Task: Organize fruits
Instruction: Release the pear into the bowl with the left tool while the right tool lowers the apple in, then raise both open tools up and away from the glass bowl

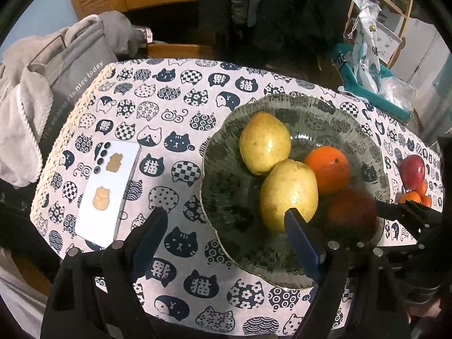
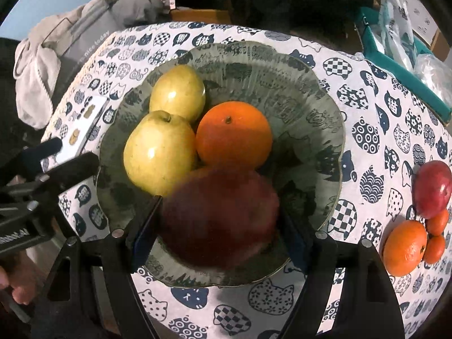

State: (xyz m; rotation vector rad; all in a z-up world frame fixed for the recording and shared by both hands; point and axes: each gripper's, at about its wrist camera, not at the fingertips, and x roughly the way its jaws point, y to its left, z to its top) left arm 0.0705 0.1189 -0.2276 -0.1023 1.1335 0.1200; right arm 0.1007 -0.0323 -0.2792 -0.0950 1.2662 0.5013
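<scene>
A small table (image 1: 180, 107) covered in a white cloth printed with navy cat faces fills both views, with wooden louvred doors and dark hanging clothes behind it. Just beyond the left gripper (image 1: 226, 217), whose jaws stand apart with nothing between them, sits a grey-green scalloped bowl (image 1: 226, 147); the gripper's right finger overlaps the nearer of two yellow pears (image 1: 288, 195) in the bowl. The farther pear (image 1: 264, 142) touches it, and an orange (image 1: 329, 168) lies to their right. A white phone (image 1: 108, 189) with two tan stickers lies flat on the cloth ahead of the gripper's left finger.

The right gripper (image 2: 220, 220) hangs over the near side of the bowl (image 2: 310, 99) with a dark red apple (image 2: 223, 214), blurred, between its two fingers. The jaws are wide, and a narrow gap shows on each side of the fruit, so the pads appear clear of it. Well to the right of this gripper, on the cloth, lie another red apple (image 2: 433, 188), a large orange (image 2: 404, 247) and two small ones (image 2: 436, 223), touching in a cluster.
</scene>
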